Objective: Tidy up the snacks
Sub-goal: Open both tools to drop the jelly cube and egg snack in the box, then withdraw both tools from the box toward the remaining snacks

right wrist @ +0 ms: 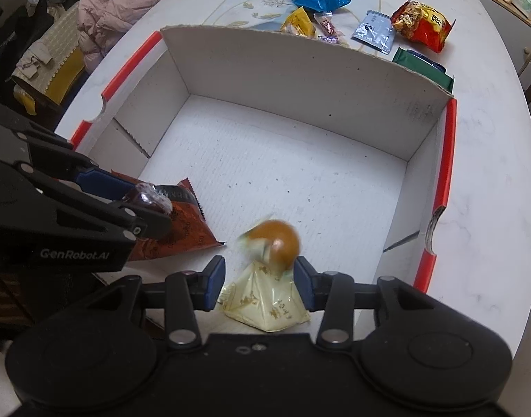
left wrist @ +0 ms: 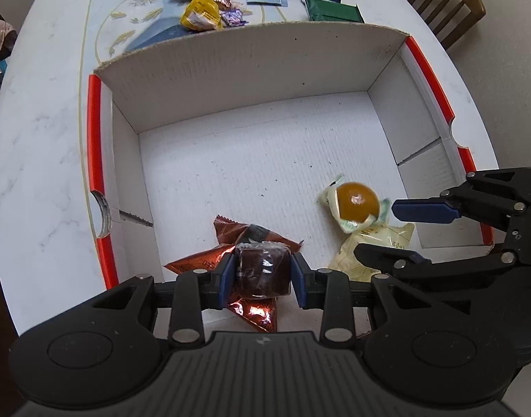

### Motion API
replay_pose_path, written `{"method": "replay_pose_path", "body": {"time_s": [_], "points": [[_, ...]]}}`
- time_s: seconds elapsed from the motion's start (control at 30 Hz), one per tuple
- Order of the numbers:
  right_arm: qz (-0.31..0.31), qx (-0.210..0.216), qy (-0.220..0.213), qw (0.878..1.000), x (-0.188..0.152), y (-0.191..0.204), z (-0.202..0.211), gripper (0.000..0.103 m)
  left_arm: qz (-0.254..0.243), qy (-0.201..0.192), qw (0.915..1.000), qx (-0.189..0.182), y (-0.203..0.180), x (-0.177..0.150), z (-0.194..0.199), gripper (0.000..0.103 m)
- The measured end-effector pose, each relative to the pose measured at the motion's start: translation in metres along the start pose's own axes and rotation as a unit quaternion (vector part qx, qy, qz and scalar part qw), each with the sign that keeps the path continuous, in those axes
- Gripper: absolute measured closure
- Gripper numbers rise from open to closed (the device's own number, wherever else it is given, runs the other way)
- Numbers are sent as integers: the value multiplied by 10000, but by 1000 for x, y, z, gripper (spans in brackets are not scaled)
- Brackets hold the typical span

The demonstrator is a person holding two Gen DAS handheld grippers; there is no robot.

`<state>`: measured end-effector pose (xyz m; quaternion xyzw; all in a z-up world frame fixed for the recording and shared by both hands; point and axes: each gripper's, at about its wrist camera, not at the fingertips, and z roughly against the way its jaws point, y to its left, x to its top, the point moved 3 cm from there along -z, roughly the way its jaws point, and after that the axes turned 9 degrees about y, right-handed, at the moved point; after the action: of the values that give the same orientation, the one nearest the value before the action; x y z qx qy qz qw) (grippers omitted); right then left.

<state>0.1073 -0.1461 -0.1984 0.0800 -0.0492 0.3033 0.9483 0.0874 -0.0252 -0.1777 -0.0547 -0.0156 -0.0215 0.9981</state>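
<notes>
A white cardboard box (left wrist: 251, 69) with red edges stands on the table. My left gripper (left wrist: 262, 274) is shut on a dark brown wrapped cake (left wrist: 262, 271), held low over the box's near left part, above a reddish-brown packet (left wrist: 196, 260). My right gripper (right wrist: 260, 279) is open over the box's near part; a round orange wrapped snack (right wrist: 277, 243), blurred, is just in front of its fingers, above a pale yellow packet (right wrist: 265, 309). In the left wrist view the orange snack (left wrist: 357, 201) lies on the box floor beside the right gripper (left wrist: 387, 229).
Beyond the box lie loose snacks: a blue bag (right wrist: 321, 0), a yellow bag (right wrist: 298, 22), a silver sachet (right wrist: 374, 31), a red bag (right wrist: 423, 26), a green packet (right wrist: 423, 66). A wooden chair (left wrist: 442, 0) stands at the far right. Clothes are piled on the left (right wrist: 126, 0).
</notes>
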Motion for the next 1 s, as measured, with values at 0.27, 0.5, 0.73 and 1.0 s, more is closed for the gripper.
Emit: {"method": "replay_pose_path", "body": {"time_s": [0.27,0.5,0.73,1.0], "points": [[55,69,-254,9996,0,6,21,52,-57,-236,9997,10,0,-5,17,64],[81,64,-533,9985,1,9,47,44,-77,-520,9986,-17,1,-8,43,59],[100,48,-830,9965,2,14,72,34,-132,-834,9964,60,1,-10,70,53],[92,69,-1155,9932,6,16,98,25,-160,-1182,9928,90,4,-8,99,40]]}}
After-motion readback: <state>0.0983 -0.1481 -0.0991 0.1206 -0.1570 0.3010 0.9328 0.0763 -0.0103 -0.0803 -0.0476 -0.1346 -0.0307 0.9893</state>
